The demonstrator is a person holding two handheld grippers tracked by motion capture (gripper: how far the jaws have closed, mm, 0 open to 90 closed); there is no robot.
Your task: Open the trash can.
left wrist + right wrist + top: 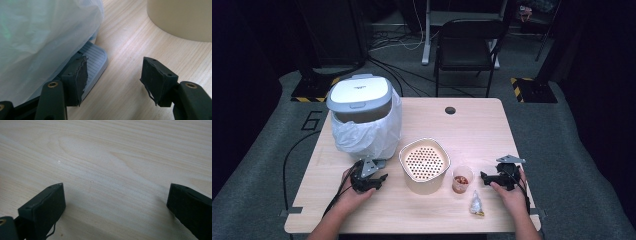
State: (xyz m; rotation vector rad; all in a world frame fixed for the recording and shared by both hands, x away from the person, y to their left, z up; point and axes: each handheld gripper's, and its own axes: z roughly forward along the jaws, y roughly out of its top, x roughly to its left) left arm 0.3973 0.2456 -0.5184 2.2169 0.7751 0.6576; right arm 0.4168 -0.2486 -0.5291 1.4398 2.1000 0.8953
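A grey-lidded pedal bin lined with a white plastic bag stands at the table's left. My left gripper rests open on the table just in front of it; in the left gripper view its jaws are spread beside the bin's grey foot pedal. A cream perforated strainer pot sits mid-table, with a small clear cup holding red-brown bits to its right. My right gripper lies open right of the cup, and nothing but bare wood shows between its jaws.
A small crumpled clear bag lies near the front edge by the right hand. The wooden table has a cable hole at the back. A black chair stands behind the table. Cables trail off the left side.
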